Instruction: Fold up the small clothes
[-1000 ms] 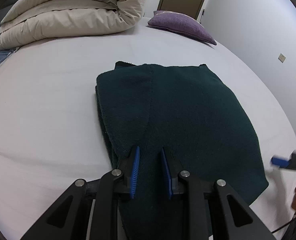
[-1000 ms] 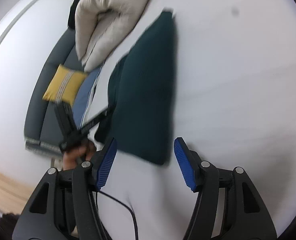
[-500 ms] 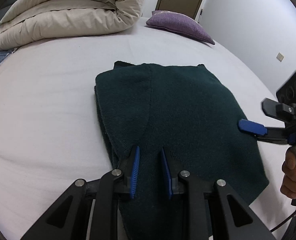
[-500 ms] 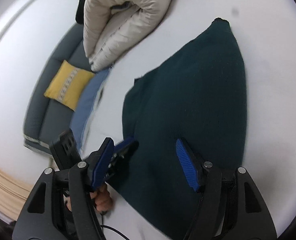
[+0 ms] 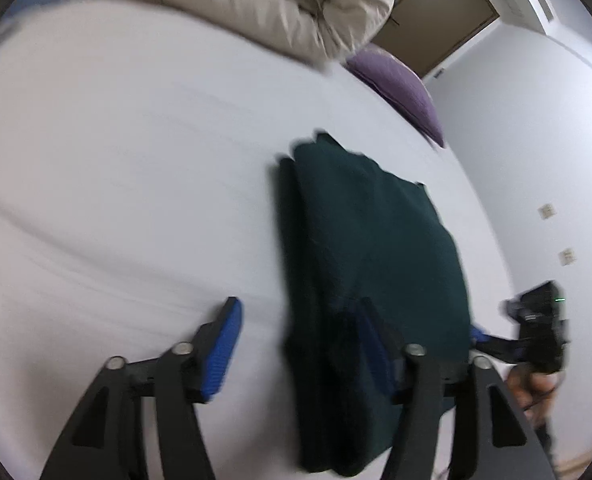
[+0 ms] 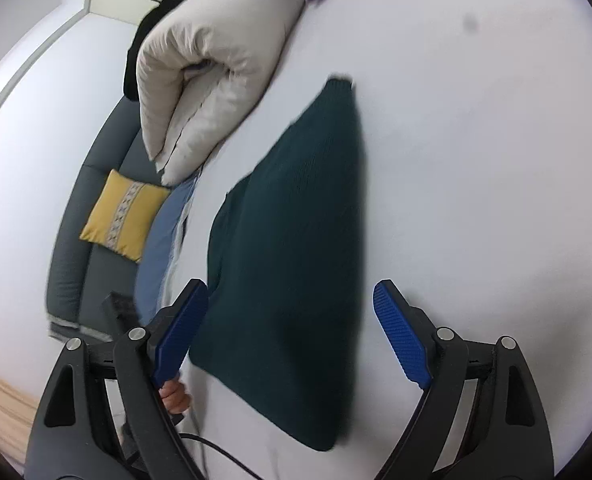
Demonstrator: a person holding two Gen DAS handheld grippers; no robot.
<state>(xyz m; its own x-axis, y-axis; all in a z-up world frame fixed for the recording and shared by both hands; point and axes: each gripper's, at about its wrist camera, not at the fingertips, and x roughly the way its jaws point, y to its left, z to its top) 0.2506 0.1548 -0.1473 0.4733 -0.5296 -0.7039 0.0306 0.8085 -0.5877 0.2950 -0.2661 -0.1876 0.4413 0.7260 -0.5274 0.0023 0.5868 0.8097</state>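
- The bed (image 6: 496, 160) carries everything: its white sheet runs across both views, with the rolled beige duvet (image 6: 216, 64) at the far end and the purple pillow (image 5: 396, 80) at the far right corner.
- Your dark green garment (image 6: 296, 240) lies folded into a long panel near the middle of the bed, its near end by the near edge; a doubled layer shows along its left side in the left wrist view (image 5: 368, 260).
- Beyond the bed's left edge you have a grey sofa (image 6: 96, 240) with a yellow cushion (image 6: 124, 216); neither touches the garment.
- Your left gripper (image 5: 300, 344) has its jaws spread wide and grips nothing; one jaw is over bare sheet, the other over or against the near left part of the garment, though blur hides which.
- Your right gripper (image 6: 292, 328) is also wide open and empty, its jaws straddling the garment's near end from above.
- Risk: this knit looks thick and soft, so closing on the top layer alone would probably peel the fold apart.
- Risk: a quick sideways drag could bunch the sheet and skew the panel.
- Risk: both frames are motion-blurred, so judge depth carefully before you close.
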